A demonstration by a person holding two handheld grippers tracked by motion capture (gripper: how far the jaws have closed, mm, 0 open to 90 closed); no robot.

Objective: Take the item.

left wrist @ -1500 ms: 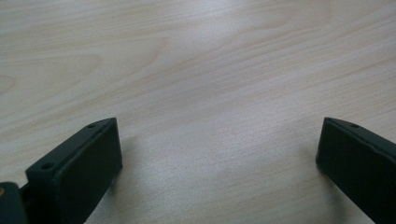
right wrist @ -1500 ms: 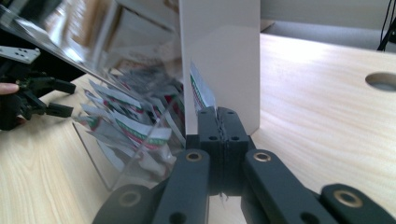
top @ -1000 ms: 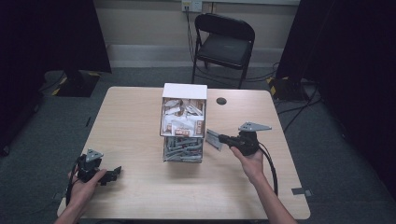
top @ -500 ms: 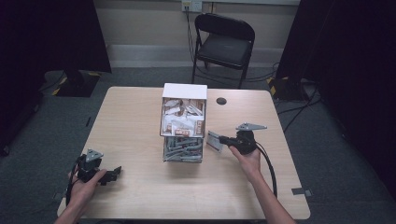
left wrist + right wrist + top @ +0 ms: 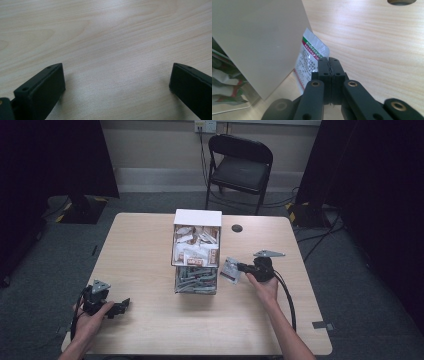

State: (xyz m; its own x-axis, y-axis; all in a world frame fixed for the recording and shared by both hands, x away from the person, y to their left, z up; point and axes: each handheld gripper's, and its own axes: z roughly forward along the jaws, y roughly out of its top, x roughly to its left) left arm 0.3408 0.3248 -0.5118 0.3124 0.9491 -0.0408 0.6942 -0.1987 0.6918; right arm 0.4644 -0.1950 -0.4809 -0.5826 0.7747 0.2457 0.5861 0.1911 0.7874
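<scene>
A white box full of small packets stands on a clear bin of green packets at the table's middle. My right gripper sits just right of the box, shut on a small silvery packet with a green and red band; in the right gripper view the packet sticks out past the closed jaws beside the box's white wall. My left gripper rests near the table's front left, open, with bare wood between its jaws.
A round cable hole lies in the table behind the right gripper. A black folding chair stands beyond the far edge. Bare tabletop stretches left of the box and along the front.
The right gripper with its packet has shifted slightly toward the front and lower beside the box. The left gripper has stayed in place.
</scene>
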